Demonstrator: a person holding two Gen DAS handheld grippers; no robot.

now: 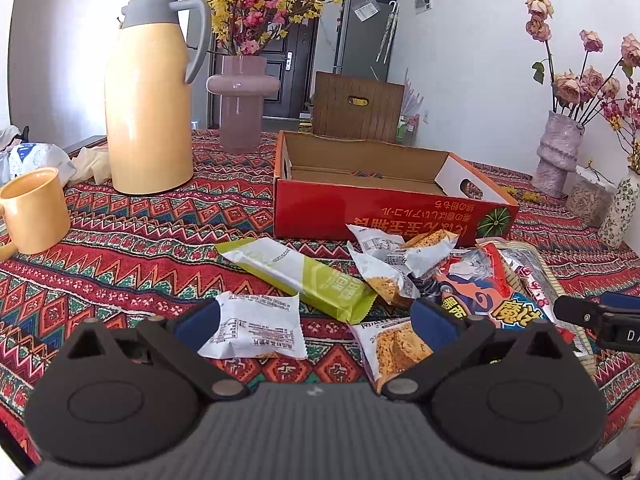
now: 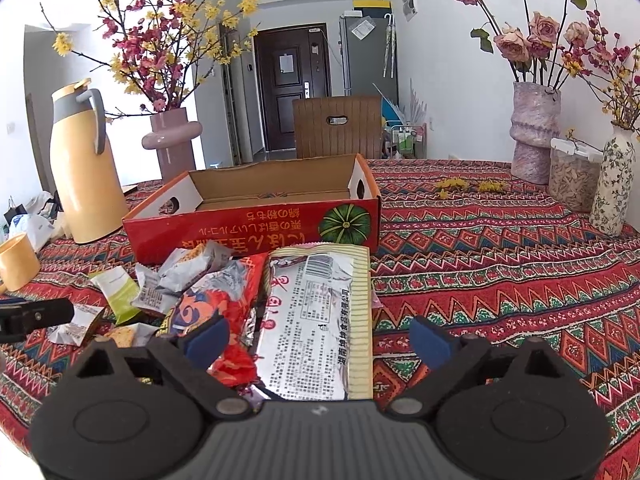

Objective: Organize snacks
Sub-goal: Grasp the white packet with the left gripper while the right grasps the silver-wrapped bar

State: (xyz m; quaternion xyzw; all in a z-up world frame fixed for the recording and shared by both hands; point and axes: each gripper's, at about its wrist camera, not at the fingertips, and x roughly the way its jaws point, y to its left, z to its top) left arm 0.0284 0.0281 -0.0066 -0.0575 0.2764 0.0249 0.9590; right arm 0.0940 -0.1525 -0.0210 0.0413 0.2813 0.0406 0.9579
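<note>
Showing only rightward: silver packet (image 2: 316, 320), seed jar (image 2: 574, 180).

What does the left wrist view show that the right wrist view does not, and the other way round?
Only left: the small white packet lies between its open fingers. Only right: the printed back of the silver packet and the clear jar. Both: the empty red box, the yellow flask, the yellow mug and the green packet.

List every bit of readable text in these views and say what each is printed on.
"魔": large yellow character on the red cartoon snack bag.
"DA": white letters on the right gripper, cut off at the frame edge.
Red box: upside-down yellow script, not reliably readable.
Silver packet and white wrapper: print too small.
</note>
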